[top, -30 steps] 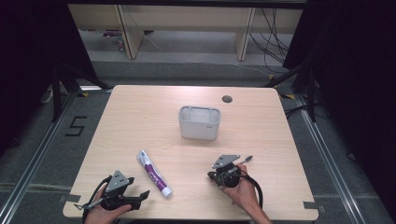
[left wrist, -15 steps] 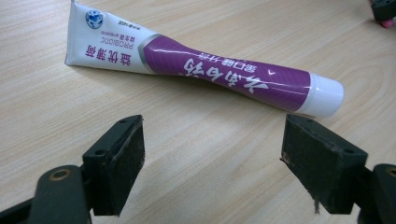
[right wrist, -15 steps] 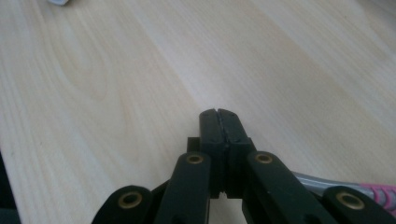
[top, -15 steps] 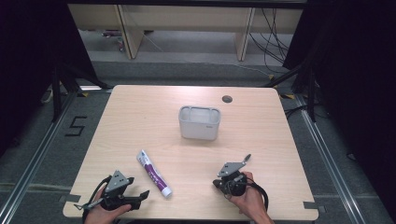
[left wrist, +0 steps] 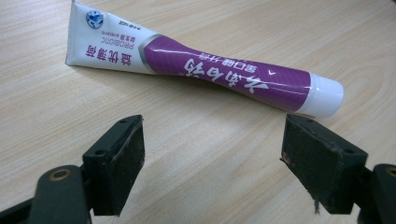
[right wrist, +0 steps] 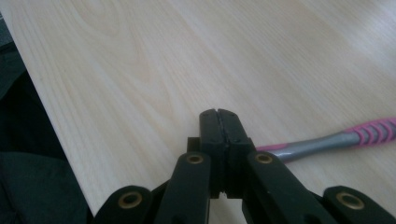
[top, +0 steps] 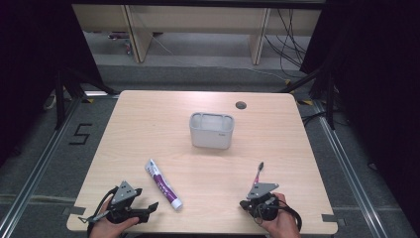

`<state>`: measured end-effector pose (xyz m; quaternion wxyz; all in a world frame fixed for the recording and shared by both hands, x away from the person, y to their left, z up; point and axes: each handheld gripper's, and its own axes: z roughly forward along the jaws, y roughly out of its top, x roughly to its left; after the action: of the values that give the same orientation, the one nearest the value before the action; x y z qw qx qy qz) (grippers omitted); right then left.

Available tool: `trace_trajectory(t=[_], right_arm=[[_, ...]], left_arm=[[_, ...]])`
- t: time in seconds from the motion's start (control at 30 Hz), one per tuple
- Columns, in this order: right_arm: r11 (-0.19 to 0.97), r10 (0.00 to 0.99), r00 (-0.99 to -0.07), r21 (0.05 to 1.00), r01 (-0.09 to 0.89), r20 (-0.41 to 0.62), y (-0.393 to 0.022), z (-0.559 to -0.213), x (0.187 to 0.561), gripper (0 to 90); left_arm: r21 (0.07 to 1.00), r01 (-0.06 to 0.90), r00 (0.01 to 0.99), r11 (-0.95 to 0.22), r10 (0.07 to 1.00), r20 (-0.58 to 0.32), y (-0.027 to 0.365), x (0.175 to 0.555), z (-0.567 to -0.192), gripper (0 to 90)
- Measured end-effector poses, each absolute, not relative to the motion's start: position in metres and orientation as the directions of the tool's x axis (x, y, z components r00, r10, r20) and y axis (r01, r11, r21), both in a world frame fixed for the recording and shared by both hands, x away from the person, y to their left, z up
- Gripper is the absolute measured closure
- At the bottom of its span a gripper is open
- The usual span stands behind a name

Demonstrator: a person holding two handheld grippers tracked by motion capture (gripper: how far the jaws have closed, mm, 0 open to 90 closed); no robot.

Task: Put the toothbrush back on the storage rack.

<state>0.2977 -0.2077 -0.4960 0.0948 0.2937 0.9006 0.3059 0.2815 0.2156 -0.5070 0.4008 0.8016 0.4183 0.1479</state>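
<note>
A toothbrush with a pink and grey handle is seen lying flat on the wooden table, near the front right edge. Its head is pointed away from the person, towards the far side. In the right gripper view the handle is seen just behind and to the right of the black jaws; whether it touches them cannot be told, because the jaws hide that part. The right gripper is clenched, its two jaws pressed together with nothing between them, and it is held low over the table by the right hand at the front edge.

A toothpaste tube, white and purple with a white cap, is laid on the table left of the middle, with the cap towards the person. In the left gripper view the tube is seen lying across, just beyond the jaws and apart from them. The left gripper is released: its jaws are spread wide and only bare wood is between them. It is held by the left hand at the front left corner.

A grey rectangular container is placed upright near the table's middle, well apart from both grippers. A small round hole is seen in the table behind it.
</note>
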Motion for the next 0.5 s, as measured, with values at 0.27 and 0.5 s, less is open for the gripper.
trace_trajectory(t=[0.27, 0.5], right_arm=[[0.63, 0.612, -0.79, 0.602, 0.49, 0.003, -0.229, -0.494, 0.289, 90.0], [0.612, 0.638, -0.77, 0.608, 0.505, -0.002, -0.246, -0.493, 0.286, 90.0]], left_arm=[[0.768, 0.552, 0.604, -0.325, 0.791, -0.099, 0.215, 0.281, -0.507, 21.1], [0.766, 0.552, 0.605, -0.328, 0.79, -0.098, 0.215, 0.281, -0.507, 21.1]])
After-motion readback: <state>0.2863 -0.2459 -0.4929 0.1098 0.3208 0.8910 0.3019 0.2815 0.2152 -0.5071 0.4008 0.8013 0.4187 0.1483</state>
